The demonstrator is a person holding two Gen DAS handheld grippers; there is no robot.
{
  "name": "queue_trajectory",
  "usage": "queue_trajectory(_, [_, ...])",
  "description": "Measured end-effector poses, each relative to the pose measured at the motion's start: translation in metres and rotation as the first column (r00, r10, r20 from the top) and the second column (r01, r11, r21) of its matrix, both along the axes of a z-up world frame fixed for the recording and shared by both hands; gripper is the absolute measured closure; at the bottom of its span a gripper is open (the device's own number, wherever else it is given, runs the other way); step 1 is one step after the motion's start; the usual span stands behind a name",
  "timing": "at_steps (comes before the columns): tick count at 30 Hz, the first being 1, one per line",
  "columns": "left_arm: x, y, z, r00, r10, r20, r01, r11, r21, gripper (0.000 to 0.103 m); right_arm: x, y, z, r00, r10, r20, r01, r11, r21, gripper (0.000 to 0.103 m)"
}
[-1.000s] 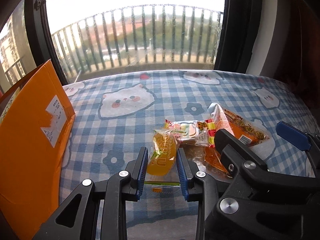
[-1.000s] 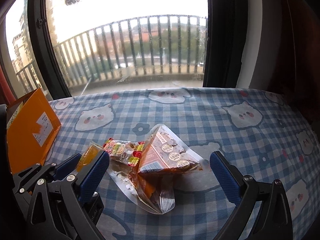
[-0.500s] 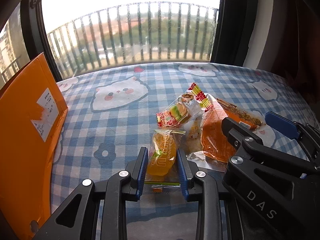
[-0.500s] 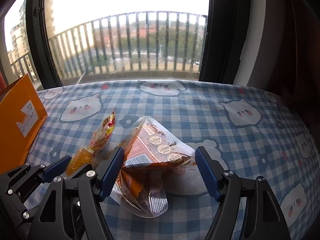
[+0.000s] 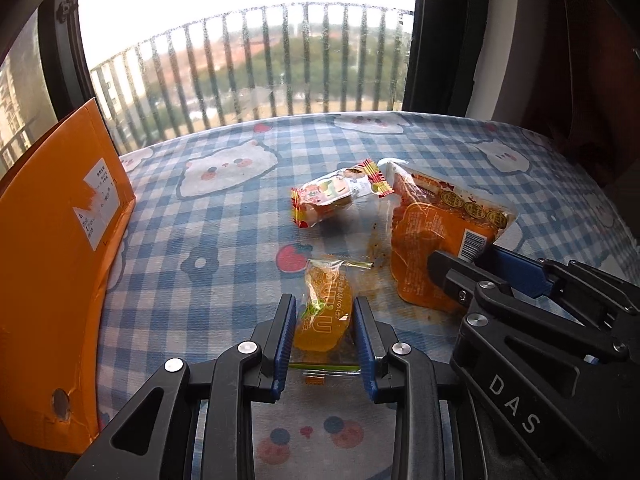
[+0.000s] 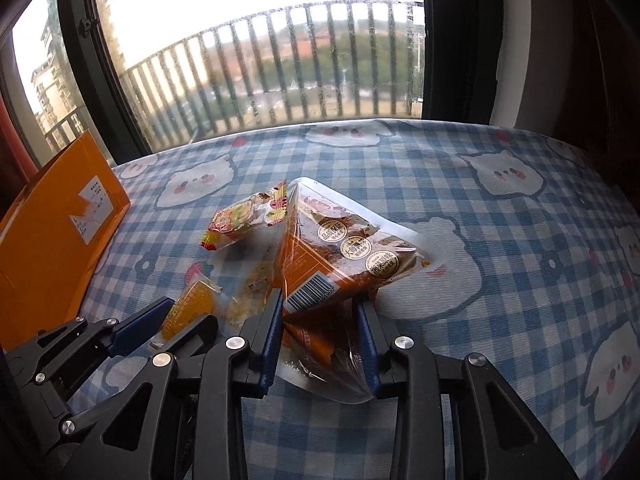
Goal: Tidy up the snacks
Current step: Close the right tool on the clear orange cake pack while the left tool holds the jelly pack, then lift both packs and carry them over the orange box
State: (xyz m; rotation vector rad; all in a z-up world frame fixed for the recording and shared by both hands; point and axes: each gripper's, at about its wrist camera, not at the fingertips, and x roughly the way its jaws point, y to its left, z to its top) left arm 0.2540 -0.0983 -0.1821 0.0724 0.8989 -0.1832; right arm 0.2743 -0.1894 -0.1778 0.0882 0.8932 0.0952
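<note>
**Fingers clamped on two snacks at once**

Fingers of the left gripper [image 5: 323, 332] pinch the jelly [image 5: 326, 312] by its sides, and those of the right gripper [image 6: 320, 328] pinch the near end of the pouch [image 6: 340, 256], whose far end seems to rest on the cloth [image 6: 500, 300]. Gripping each packet by its near end leaves most of it free ahead of the blue pads, probably so both can be carried together to the box [image 5: 48, 248] standing open at the left edge of the cloth.

Snacks, counted: three. One orange jelly, one large orange pouch (clear film, three round stickers), and one small red-edged candy [image 5: 328, 198], which lies loose on the cloth just beyond the other two, in neither grip. One box; two grippers, both full. Oily smears mark the cloth between jelly and pouch.
</note>
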Motion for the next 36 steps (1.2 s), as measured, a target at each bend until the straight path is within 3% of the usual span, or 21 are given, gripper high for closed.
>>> queue_trajectory(12, [-0.051, 0.002, 0.001, 0.999, -0.047, -0.022, 0.047, 0.999, -0.013, 0.075, -0.055, 0.003, 0.005, 0.998, 0.017, -0.058, -0.015, 0.999, 0.042, 0.066])
queue_trajectory(14, [-0.055, 0.004, 0.003, 0.999, -0.046, -0.018, 0.045, 0.999, -0.019, 0.075, -0.06, 0.004, 0.006, 0.999, 0.007, -0.052, -0.006, 1.0, 0.021, 0.059])
queue_trajectory(16, [-0.057, 0.005, 0.006, 0.999, -0.037, -0.008, 0.037, 0.999, -0.024, 0.075, -0.064, 0.002, 0.008, 0.999, -0.013, -0.039, 0.013, 1.0, 0.007, 0.04])
queue_trajectory(18, [-0.057, 0.008, 0.009, 1.0, -0.029, 0.003, 0.03, 0.999, -0.021, 0.075, -0.064, -0.001, 0.01, 0.999, -0.026, -0.029, 0.027, 1.0, 0.009, 0.029])
queue_trajectory(21, [-0.053, 0.01, 0.008, 1.0, -0.023, 0.002, 0.023, 1.0, -0.015, 0.075, -0.059, -0.002, 0.01, 0.999, -0.034, -0.029, 0.034, 0.999, -0.001, 0.022])
queue_trajectory(29, [-0.039, 0.014, -0.003, 1.0, -0.014, -0.018, 0.015, 1.0, 0.005, 0.075, -0.037, 0.0, -0.007, 0.996, -0.042, -0.074, 0.042, 0.999, -0.004, 0.021])
queue_trajectory(32, [-0.037, 0.014, -0.003, 1.0, -0.015, -0.018, 0.015, 1.0, -0.003, 0.075, -0.036, -0.001, -0.009, 0.998, -0.046, -0.054, 0.046, 0.999, 0.011, 0.023])
queue_trajectory(34, [-0.037, 0.013, -0.003, 1.0, -0.016, -0.014, 0.016, 1.0, -0.002, 0.075, -0.036, 0.001, -0.008, 0.999, -0.037, -0.04, 0.037, 0.999, 0.008, 0.046])
queue_trajectory(36, [-0.038, 0.013, -0.003, 1.0, -0.017, -0.014, 0.017, 1.0, -0.002, 0.075, -0.036, 0.002, -0.008, 0.999, -0.03, -0.038, 0.03, 0.999, 0.014, 0.048])
